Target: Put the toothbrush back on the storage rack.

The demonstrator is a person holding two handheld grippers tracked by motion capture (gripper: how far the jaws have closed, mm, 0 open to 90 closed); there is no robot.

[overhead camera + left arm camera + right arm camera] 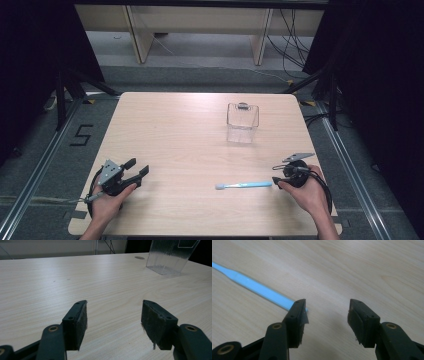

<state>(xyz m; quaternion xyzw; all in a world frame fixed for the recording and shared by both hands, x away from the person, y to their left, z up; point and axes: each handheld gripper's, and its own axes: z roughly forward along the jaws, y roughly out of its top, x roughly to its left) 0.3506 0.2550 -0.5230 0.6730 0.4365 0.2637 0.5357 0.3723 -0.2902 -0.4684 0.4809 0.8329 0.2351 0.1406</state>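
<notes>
Right tongs (325, 311) gape just at the toothbrush (245, 185) handle's end — it lies lengthwise across the table (175, 130), nearer them; left tongs (113, 320) spread, well apart.

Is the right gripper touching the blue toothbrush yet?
Cannot tell. In the right gripper view the toothbrush handle end runs behind one of the open jaws of the right gripper, hiding any contact or gap.

A lab-like recording bay: black curtains (30, 60), floor rails (35, 170), loose cables (292, 45), numbered floor marking (81, 135).
</notes>
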